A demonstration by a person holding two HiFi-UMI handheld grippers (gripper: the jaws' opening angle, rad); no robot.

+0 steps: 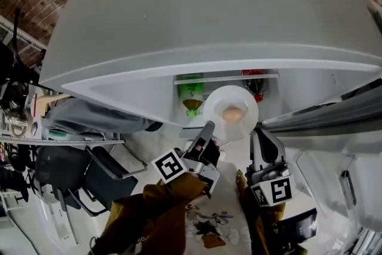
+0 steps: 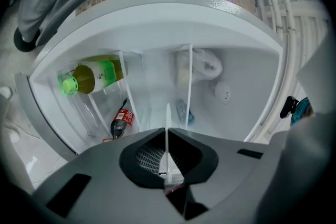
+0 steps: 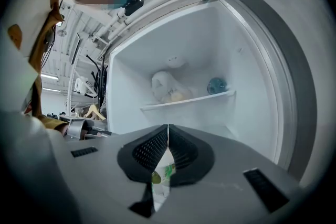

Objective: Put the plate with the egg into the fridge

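"While the fridge [image 3: 210, 44] stands open, where is the plate [image 1: 218, 98]?"

"It is up in the air, right in front of the fridge. It is round, white and thin. The smooth tan egg [image 1: 233, 113] sits in its middle."

"Who holds it?"

"The left tool [image 1: 207, 128] pinches its thin rim. The right tool [image 1: 258, 134] is squeezed closed with nothing in it, just beside the plate."

"What is inside?"

"A crinkly white bag [image 3: 165, 86] and a shiny blue round thing [image 3: 216, 85] sit on the white shelf [image 3: 186, 101]. A bottle with a green cap [image 2: 92, 76] and a small dark bottle with a red label [image 2: 121, 123] sit between clear plastic walls."
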